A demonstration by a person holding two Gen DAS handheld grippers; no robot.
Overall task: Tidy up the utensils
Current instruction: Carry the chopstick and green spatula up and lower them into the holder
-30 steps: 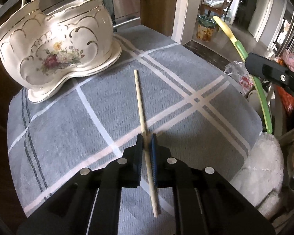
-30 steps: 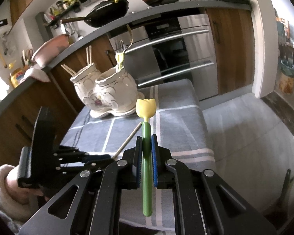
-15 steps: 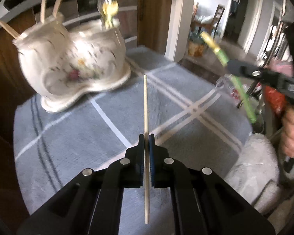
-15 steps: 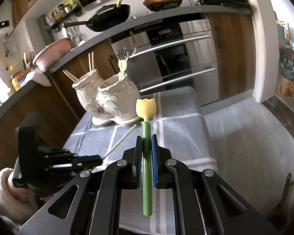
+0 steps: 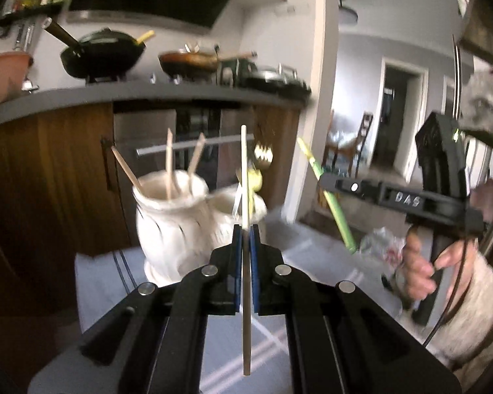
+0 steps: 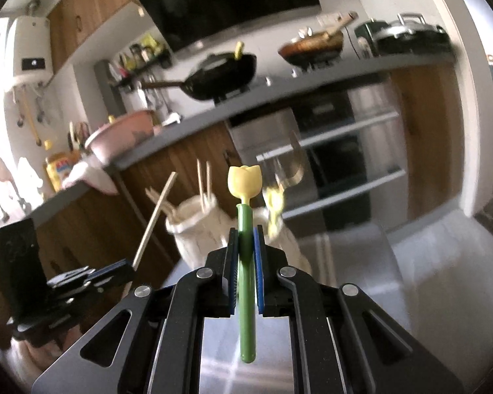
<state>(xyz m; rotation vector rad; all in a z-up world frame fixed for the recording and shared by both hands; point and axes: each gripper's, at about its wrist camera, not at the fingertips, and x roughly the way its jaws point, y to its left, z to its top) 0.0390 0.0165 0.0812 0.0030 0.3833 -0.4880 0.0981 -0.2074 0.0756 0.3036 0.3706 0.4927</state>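
chopstick (image 5: pixel 245 177) clamped upright in left gripper (image 5: pixel 245 229), in front of white holder (image 5: pixel 171 216); green tulip-tipped utensil (image 6: pixel 246 262) pinched in right gripper (image 6: pixel 246 233), above grey cloth (image 5: pixel 98 272).

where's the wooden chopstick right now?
Clamped upright in the left gripper, the chopstick is off the cloth, just in front of the white ceramic holder; the right wrist view shows it at left, beside that holder.

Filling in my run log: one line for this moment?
left gripper: shut on chopstick | right gripper: shut on tulip spoon | both off table, facing holder
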